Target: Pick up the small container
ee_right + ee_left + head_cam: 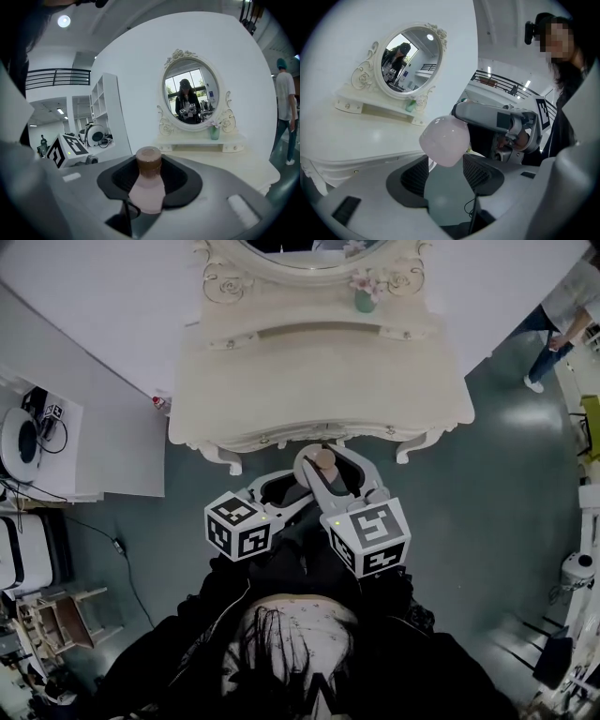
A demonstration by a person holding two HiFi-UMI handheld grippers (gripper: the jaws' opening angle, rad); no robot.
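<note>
Now my right gripper [151, 176] has the small container [146, 190] in its fingers. They are closed on the pale pink body from both sides, and the brown cap [148, 159] stands above them, so the bottle is upright and nothing can run out. The container is in the air, off the white dressing desk [281, 381], just in front of its curved front edge and above the floor [469, 521].

My left gripper [446, 176] is close beside the right one. Its fingers are apart, with nothing pressed between them. The rounded pink lower part of the container hangs just above and beyond the pads and, as far as I can see, does not touch them. I judge that this gripper is there as a support, in case the smooth bottle slips.

Far back on the desk, under the oval mirror [191, 96], stands a small green vase with flowers [365, 298]. I think the pick-up itself is done.
</note>
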